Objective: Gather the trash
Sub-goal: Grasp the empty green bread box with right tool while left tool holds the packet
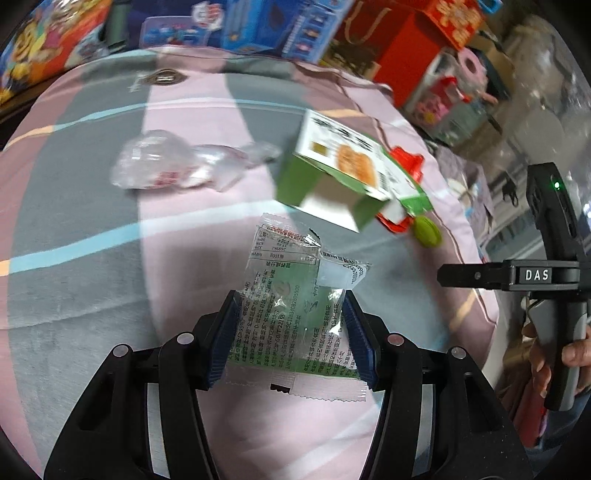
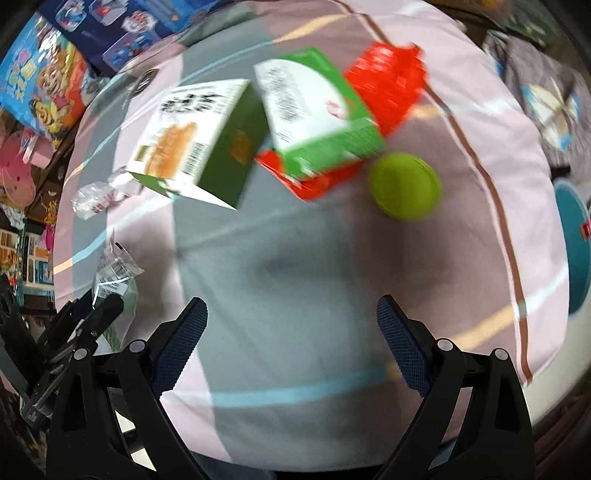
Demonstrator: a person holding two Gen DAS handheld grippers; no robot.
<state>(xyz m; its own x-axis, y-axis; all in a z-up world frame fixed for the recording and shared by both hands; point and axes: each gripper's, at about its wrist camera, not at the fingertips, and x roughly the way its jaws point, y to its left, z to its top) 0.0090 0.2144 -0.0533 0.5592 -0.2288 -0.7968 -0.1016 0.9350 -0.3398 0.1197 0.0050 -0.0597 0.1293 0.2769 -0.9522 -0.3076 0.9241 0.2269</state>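
The left tongs (image 1: 288,332) are closed on a see-through snack wrapper (image 1: 295,306) with green print, and both blue pads (image 1: 221,343) press on its sides. The wrapper sticks up between them, above the pink and grey striped bed cover (image 1: 92,240). The right tongs (image 2: 291,343) stand wide open with nothing between them, hanging over a bare part of the bed cover. From the left tongs' camera you can see a crumpled clear plastic bag (image 1: 162,166) lying well apart from the wrapper, and a green and white box (image 1: 343,170) beyond it. A small green ball (image 1: 426,230) sits just beside the box and some red packaging (image 1: 406,162). That view also shows the right tongs from the side, held by a hand (image 1: 554,354). The right tongs' camera shows more: there are really two green boxes, one (image 2: 199,144) near the plastic bag (image 2: 92,195) and a second green box (image 2: 317,118) lying on the red packaging (image 2: 388,81), with the green ball (image 2: 404,186) just beside it. At its left edge you can see the wrapper (image 2: 114,280) in the left tongs. Bright toy boxes (image 1: 258,26) stand behind the bed.
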